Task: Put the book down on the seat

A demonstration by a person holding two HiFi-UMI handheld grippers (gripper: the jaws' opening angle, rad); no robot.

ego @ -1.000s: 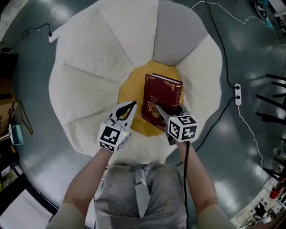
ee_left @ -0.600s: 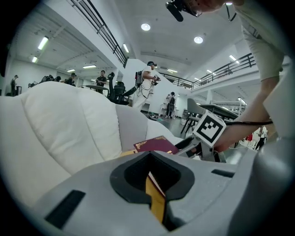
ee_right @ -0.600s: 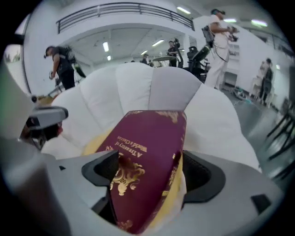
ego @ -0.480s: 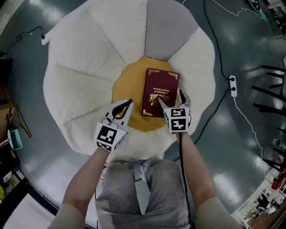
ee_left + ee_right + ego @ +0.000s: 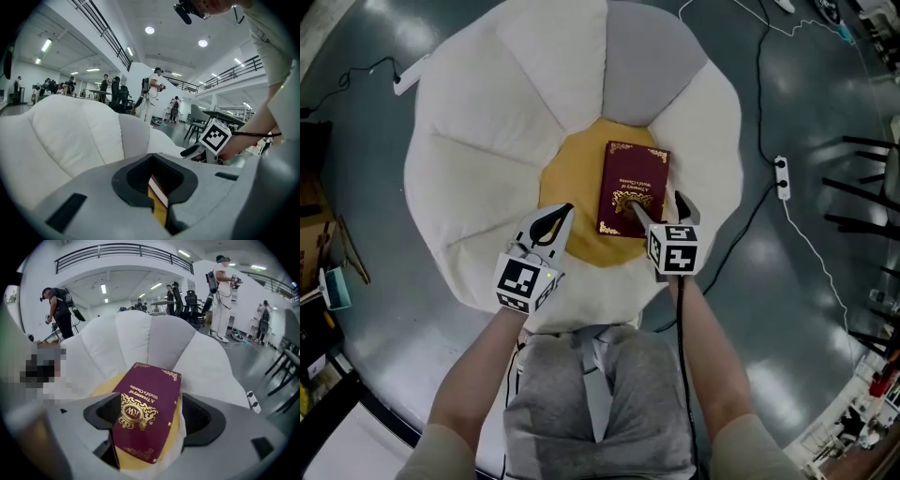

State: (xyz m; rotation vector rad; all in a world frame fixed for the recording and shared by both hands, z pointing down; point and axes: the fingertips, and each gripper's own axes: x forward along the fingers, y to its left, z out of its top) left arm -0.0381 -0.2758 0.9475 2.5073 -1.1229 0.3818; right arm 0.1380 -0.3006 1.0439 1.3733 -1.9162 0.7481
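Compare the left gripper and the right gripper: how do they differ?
The right gripper has just been opening; its jaws stand wide apart with the book between them, unpressed. The left gripper has its jaws together and empty, beside the book. Both point down at the seat.

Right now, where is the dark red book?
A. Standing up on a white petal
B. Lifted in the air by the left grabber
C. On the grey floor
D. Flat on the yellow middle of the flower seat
D: the dark red book lies flat, cover up, on the yellow middle of the flower seat.
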